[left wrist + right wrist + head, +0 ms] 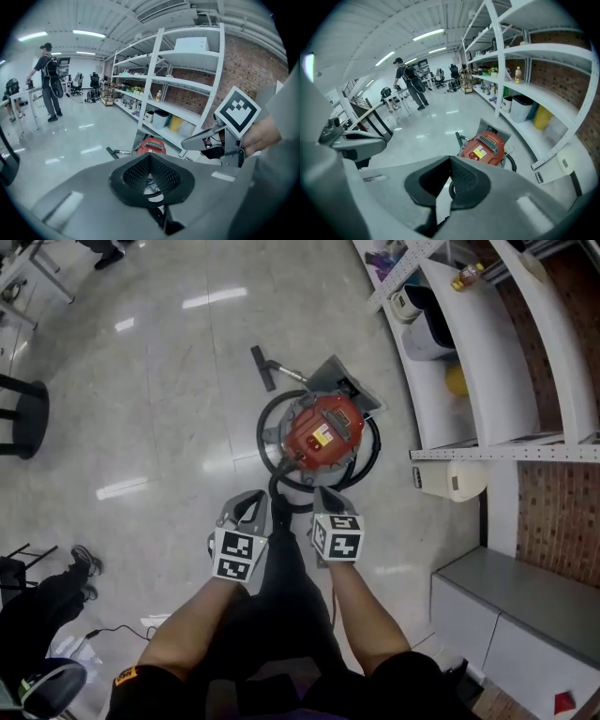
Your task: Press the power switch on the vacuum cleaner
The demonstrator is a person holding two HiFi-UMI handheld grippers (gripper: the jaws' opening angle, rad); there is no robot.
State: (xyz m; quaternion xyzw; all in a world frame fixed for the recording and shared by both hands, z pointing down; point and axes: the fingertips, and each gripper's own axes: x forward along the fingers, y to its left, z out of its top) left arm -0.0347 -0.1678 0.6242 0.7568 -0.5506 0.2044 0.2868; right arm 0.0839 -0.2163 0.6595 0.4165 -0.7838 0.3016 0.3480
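Head view looks steeply down on the red vacuum cleaner [322, 432], which sits on the glossy floor [159, 409] with its black hose [271, 440] looped around it and the white shelving [497, 362] off to its right. Both my claws are raised above the floor, short of the machine and touching nothing. My left claw [248, 507] and right claw [326, 495] hang side by side on my near side of the hose loop. The right gripper view shows the vacuum cleaner [483, 147] ahead and below, just right of my right claw [449, 180]. The jaws are together with nothing between them, and only a thin wedge of floor shows behind the tips. The left gripper view has the machine [151, 146] peeking over my left claw [151, 176], which is likewise closed and empty. The right claw looks the nearer of the two and better lined up, so I judge the press belongs to it, going forward and down onto the top of the red body. A small round spot beside the yellow label may be the switch, but I cannot be sure from here.
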